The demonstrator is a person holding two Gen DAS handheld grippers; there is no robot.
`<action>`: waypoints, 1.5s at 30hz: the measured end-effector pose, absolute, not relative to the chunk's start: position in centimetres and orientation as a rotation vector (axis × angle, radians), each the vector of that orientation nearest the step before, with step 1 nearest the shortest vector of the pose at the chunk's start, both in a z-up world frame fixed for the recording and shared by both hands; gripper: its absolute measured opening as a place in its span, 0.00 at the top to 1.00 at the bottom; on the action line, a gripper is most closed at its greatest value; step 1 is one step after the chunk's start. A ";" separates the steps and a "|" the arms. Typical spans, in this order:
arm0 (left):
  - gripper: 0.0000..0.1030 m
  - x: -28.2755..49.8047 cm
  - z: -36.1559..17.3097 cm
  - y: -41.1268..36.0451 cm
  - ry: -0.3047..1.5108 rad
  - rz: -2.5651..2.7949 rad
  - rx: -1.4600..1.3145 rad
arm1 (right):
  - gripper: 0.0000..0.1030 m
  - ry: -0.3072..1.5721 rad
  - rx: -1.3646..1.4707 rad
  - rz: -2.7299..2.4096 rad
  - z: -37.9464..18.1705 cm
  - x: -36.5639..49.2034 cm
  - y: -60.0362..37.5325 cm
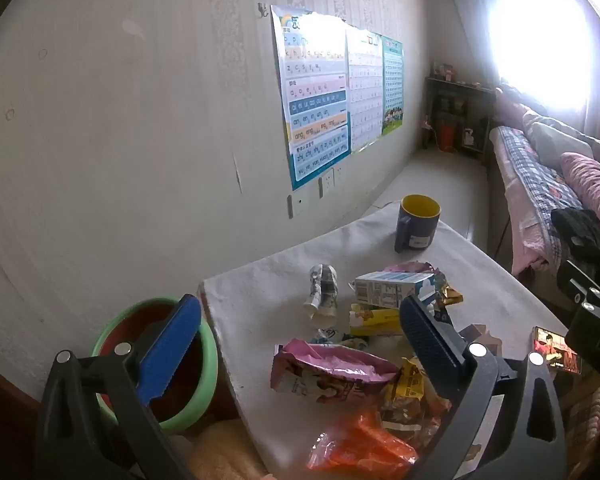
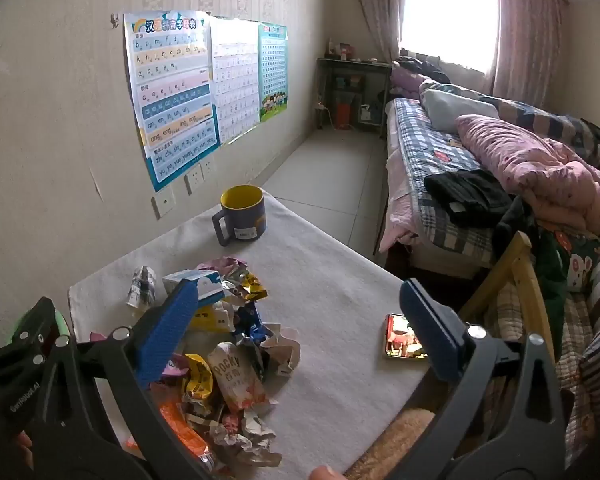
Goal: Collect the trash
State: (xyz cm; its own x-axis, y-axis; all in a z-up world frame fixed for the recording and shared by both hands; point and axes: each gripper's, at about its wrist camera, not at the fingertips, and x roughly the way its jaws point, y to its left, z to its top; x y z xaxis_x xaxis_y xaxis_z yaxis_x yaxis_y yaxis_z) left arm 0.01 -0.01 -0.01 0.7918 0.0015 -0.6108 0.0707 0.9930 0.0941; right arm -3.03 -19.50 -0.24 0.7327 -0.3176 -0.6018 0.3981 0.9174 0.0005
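Note:
A heap of trash lies on the white cloth-covered table (image 1: 380, 248): a pink wrapper (image 1: 332, 372), an orange wrapper (image 1: 364, 448), a milk carton (image 1: 392, 288) and a crumpled paper cup (image 1: 322, 292). In the right wrist view the heap shows a Pocky bag (image 2: 236, 376) and crumpled paper (image 2: 282, 350). A green-rimmed bin (image 1: 208, 364) stands left of the table. My left gripper (image 1: 296, 344) hangs open above the heap's near side, its left finger over the bin. My right gripper (image 2: 300, 332) is open above the table, with nothing between its fingers.
A blue mug (image 1: 418, 222) with a yellow inside stands at the table's far end. A phone (image 2: 404, 338) with a lit screen lies near the table's right edge. A bed (image 2: 480, 168) with bedding runs along the right. Posters (image 2: 172, 92) hang on the wall.

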 end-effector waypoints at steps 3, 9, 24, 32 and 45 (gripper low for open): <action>0.07 0.0 0.0 0.0 0.657 -0.038 0.114 | 0.03 0.638 0.127 -0.395 -0.2 -3.1 -19.5; 0.07 0.0 0.0 0.0 0.657 -0.036 0.116 | 0.03 0.638 0.130 -0.395 -0.2 -3.2 -19.5; 0.07 -0.2 0.5 0.0 0.653 -0.037 0.114 | 0.03 0.635 0.126 -0.396 -0.1 -3.2 -19.3; 0.07 -0.2 0.6 0.2 0.651 -0.036 0.111 | 0.03 0.633 0.126 -0.397 -0.1 -3.3 -19.2; 0.07 0.1 0.2 0.6 0.658 -0.032 0.106 | 0.03 0.635 0.126 -0.395 0.0 -3.1 -19.1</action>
